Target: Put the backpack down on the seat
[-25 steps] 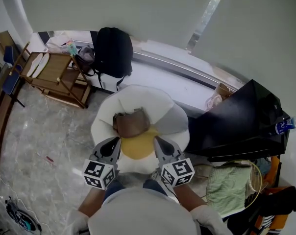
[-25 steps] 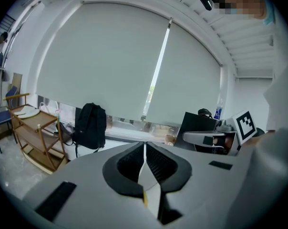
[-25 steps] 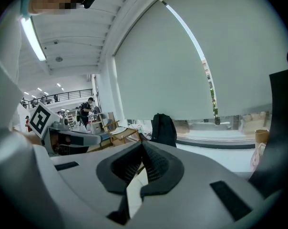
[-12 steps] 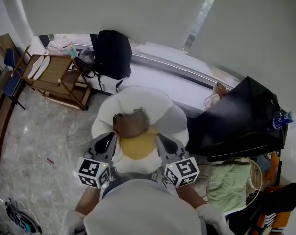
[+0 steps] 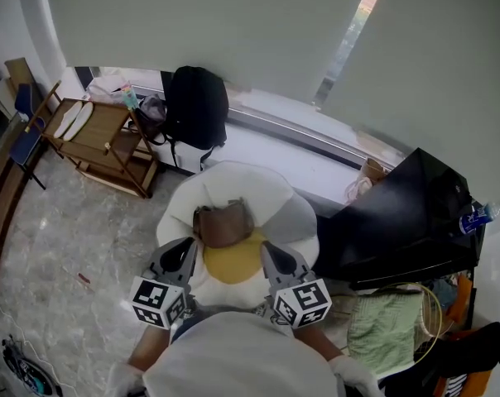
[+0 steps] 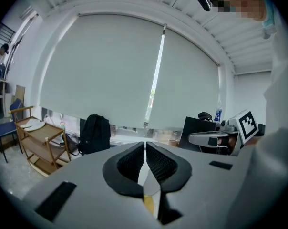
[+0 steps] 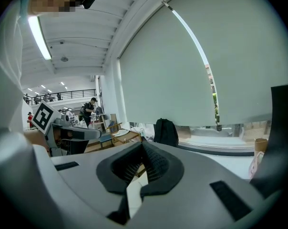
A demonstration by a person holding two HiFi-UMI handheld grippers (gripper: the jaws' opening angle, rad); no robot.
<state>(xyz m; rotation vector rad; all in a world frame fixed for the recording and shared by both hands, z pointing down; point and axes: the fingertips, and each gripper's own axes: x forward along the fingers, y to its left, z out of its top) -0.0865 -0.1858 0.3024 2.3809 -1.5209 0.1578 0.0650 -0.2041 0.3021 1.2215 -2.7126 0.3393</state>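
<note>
I keep my left gripper (image 5: 186, 253) and right gripper (image 5: 272, 256) both closed, nothing between the jaws, at the near edge of the seat (image 5: 262, 184). The backpack (image 5: 196, 106) stands at the window ledge (image 5: 316, 143), apart from the seat, beside a wooden shelf (image 5: 93, 131).

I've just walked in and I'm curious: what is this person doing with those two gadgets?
A person holds the left hand-held gripper and the right hand-held gripper close to the body, over a white-and-yellow seat. Both are shut and empty. A brown thing lies on the seat; I cannot tell what it is. A black backpack stands by the window beside a wooden shelf, and neither gripper touches it.
</note>
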